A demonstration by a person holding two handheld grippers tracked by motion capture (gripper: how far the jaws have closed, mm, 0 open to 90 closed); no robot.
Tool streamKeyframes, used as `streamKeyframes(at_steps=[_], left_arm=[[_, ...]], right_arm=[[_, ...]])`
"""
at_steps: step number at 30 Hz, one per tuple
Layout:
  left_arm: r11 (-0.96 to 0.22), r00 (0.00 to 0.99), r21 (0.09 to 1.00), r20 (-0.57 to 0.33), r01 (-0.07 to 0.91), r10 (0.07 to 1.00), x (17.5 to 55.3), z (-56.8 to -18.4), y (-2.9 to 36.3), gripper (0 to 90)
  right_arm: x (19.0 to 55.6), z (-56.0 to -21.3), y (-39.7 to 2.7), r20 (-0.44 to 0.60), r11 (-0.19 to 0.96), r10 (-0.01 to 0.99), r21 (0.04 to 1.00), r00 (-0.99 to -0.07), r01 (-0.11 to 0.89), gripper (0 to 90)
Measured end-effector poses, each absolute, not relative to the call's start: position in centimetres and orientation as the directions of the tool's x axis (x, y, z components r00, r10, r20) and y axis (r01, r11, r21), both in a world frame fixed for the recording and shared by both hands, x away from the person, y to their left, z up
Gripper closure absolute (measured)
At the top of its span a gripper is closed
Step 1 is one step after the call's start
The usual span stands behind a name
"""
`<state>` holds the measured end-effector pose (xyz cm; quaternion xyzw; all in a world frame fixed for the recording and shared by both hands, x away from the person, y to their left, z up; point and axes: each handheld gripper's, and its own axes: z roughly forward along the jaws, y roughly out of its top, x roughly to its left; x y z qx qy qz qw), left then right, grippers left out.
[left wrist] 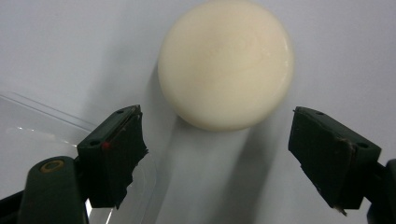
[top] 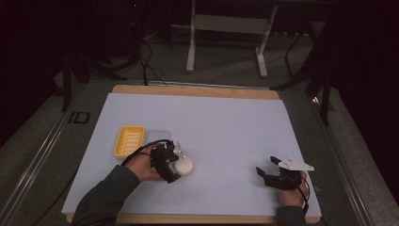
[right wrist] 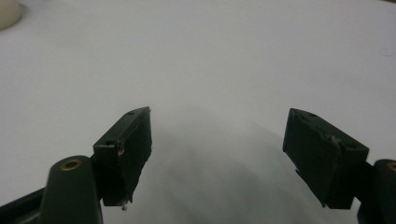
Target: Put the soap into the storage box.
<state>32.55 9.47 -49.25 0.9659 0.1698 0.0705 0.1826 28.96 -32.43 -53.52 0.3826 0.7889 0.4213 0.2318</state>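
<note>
Left claw [left wrist: 217,154] hangs spread wide over the round cream-white soap bar [left wrist: 226,63], jaws clear of it. That bar lies on the pale worktop [top: 226,122], just beside the yellow ridged plastic tray [top: 129,140]. Right claw [right wrist: 217,154], well apart from the bar, gapes empty.

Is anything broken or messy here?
A little. The black pads on the left tongs look torn and ragged at their edges. The cream soap lies on the table, not in the yellow dish.
</note>
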Motion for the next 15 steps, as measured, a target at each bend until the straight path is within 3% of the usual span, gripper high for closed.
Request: streamKeyframes(at_steps=[15], left_arm=[[-0.889, 0.935, 0.342, 0.069, 0.305, 0.347, 32.99, -49.58, 8.56, 16.3]], right_arm=[[28.96, -53.52, -32.43, -0.043, 0.352, 0.799, 0.842, -0.6, 0.409, 23.6]])
